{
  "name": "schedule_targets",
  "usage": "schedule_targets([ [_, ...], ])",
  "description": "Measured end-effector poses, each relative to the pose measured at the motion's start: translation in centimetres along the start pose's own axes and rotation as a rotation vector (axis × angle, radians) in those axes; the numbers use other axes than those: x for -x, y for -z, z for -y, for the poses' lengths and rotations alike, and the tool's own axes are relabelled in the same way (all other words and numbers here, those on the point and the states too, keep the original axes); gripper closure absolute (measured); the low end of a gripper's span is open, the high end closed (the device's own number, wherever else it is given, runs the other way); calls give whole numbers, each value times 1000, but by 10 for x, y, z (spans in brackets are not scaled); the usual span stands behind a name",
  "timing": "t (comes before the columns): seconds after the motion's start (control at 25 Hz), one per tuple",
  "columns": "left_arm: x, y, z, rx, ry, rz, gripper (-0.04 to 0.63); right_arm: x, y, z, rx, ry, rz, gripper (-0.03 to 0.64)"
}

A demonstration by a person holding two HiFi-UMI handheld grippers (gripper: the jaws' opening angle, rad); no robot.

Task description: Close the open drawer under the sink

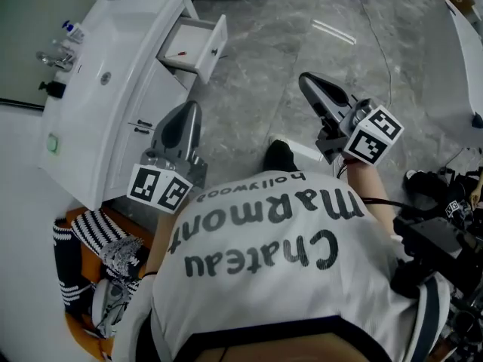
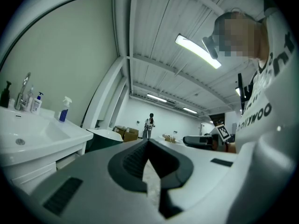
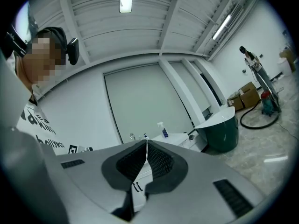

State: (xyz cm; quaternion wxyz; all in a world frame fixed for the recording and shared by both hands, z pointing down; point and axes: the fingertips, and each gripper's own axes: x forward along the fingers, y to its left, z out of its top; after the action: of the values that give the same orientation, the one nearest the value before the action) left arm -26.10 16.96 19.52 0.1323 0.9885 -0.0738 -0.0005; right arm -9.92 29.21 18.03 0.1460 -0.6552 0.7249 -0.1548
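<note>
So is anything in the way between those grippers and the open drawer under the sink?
Nothing visible. Only bare floor lies between the open drawer and the left gripper or right gripper, and nothing blocks the drawer's path back into the cabinet.

Floor [image 1: 302, 44] is grey, marble-look. Ceiling [image 2: 154, 27] is white, ribbed, w/ long strip lights [image 2: 198, 52]. Wall [image 2: 60, 55] is pale green. Dark green tub [image 3: 224, 132] stands nr cardboard boxes [image 3: 247, 96].

Spray bottle [image 2: 63, 113], green tub [image 3: 222, 136] — striped cloth [image 1: 94, 232].
</note>
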Motion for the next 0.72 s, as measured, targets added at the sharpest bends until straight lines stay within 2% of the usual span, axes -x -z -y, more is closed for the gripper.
schedule_targets([
  [0.24, -59, 7, -20, 9, -15, -24, 586, -34, -19, 54, 3, -50, -32, 603],
  [0.56, -124, 12, -47, 15, -96, -5, 586, -76, -47, 116, 9, -169, -49, 603],
  [0.72, -149, 10, -57, 14, -123, 17, 586, -92, -58, 145, -4, -199, -53, 603],
])
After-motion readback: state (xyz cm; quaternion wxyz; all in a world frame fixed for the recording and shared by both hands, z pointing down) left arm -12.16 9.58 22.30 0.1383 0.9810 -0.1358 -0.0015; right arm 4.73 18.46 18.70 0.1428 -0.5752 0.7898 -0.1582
